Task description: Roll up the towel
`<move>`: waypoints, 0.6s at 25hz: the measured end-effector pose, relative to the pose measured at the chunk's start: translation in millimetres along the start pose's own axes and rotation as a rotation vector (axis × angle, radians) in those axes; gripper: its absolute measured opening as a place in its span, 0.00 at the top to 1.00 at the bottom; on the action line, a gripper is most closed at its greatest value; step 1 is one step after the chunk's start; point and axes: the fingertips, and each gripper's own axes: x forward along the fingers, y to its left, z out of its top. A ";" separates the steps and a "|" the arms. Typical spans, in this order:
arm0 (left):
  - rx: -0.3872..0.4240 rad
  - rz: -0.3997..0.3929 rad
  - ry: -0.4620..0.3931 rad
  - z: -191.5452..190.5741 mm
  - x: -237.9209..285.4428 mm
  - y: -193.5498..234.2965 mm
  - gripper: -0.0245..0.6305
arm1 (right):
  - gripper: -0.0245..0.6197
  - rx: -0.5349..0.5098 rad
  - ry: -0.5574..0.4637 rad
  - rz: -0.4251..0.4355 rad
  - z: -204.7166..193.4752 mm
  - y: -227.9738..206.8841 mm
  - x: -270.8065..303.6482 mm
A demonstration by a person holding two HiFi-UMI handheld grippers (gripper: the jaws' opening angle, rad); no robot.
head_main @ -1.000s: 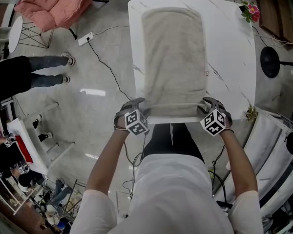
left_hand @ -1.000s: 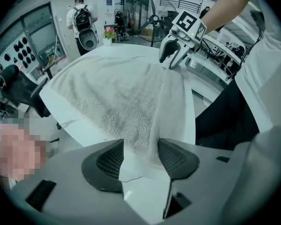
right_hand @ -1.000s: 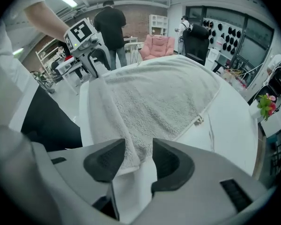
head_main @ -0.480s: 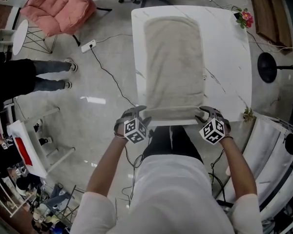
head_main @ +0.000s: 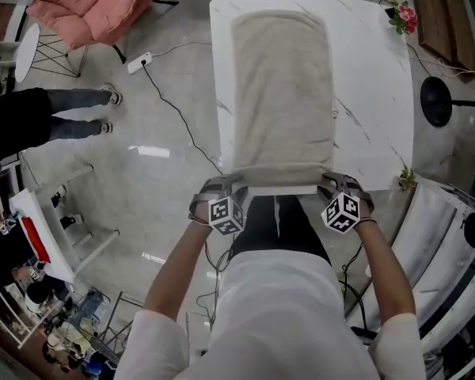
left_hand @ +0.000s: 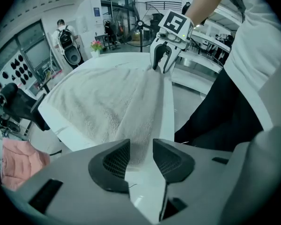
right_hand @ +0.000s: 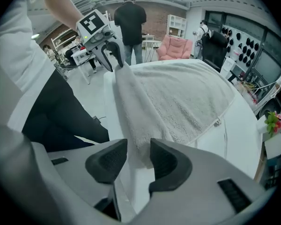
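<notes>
A beige towel (head_main: 283, 85) lies lengthwise on the white marble table (head_main: 380, 93), and its near edge is turned over into a thick fold. My left gripper (head_main: 231, 187) is at the fold's left end and my right gripper (head_main: 332, 184) at its right end. In the left gripper view the towel (left_hand: 98, 107) runs in between the left gripper's (left_hand: 139, 156) jaws, which have just been closing. The right gripper (right_hand: 138, 159) has closed likewise on the towel (right_hand: 178, 97). Each view shows the other gripper, right (left_hand: 162, 62) and left (right_hand: 113, 55), pinching the fold's far end.
A pink chair (head_main: 87, 6) and a standing person (head_main: 32, 121) are on the floor to the left. A power strip (head_main: 138, 62) with a cable lies by the table. Flowers (head_main: 405, 18) are at the table's far right corner, with a black round base (head_main: 438, 100) beyond the right edge.
Both grippers have shifted slightly back toward the table's near edge, with the towel's fold in them. Their jaws have narrowed on the fold.
</notes>
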 end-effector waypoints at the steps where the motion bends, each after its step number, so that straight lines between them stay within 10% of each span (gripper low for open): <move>1: -0.001 0.002 0.002 -1.5 4.1 1.5 0.70 | 0.70 -0.004 0.003 -0.004 -2.1 -1.2 2.3; 9: 0.062 0.018 0.021 -6.1 19.2 7.6 0.73 | 0.70 -0.077 0.017 -0.067 -7.1 -11.3 16.9; 15: 0.040 0.024 0.021 -9.2 17.3 2.9 0.89 | 0.89 -0.066 0.002 -0.078 -8.4 -7.8 15.5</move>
